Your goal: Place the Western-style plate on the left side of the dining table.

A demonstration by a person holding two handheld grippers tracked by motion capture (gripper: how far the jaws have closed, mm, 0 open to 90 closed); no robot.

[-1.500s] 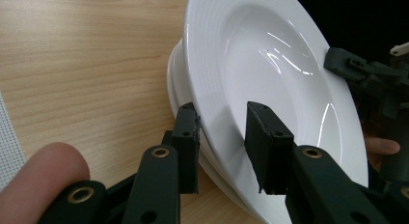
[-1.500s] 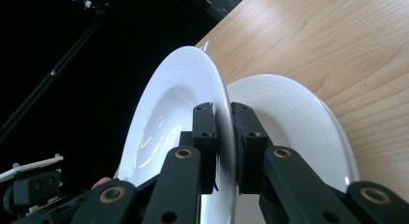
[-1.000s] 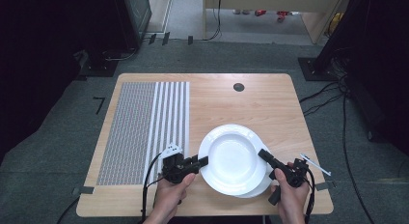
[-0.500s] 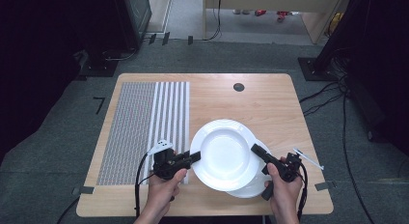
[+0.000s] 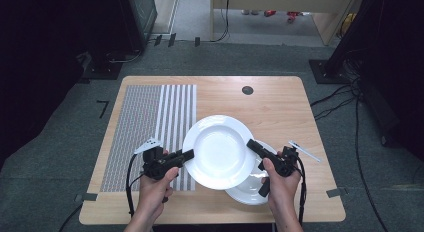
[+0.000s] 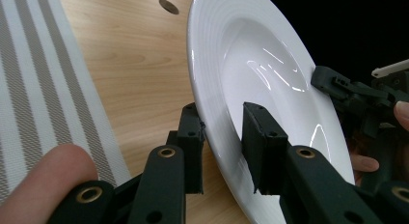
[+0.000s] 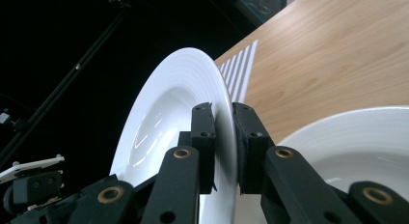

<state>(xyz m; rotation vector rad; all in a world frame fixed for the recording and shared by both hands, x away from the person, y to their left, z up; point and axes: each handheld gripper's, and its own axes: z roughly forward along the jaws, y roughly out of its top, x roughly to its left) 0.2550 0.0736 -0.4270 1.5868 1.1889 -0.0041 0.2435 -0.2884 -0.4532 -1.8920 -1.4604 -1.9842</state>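
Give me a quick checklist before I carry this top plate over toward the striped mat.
1. Left tongs clamped on the upper plate's rim: ok.
2. Right tongs clamped on the opposite rim: ok.
3. Upper plate lifted off the lower plate: ok.
4. Upper plate held level: cannot tell.
5. Striped mat free of things: ok.
6. Lower plate fully on the table: ok.

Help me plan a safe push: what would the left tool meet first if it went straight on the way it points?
The round white plate it already grips at the rim; beyond that, probably the right tool clamped on the opposite rim, though depth is unclear.
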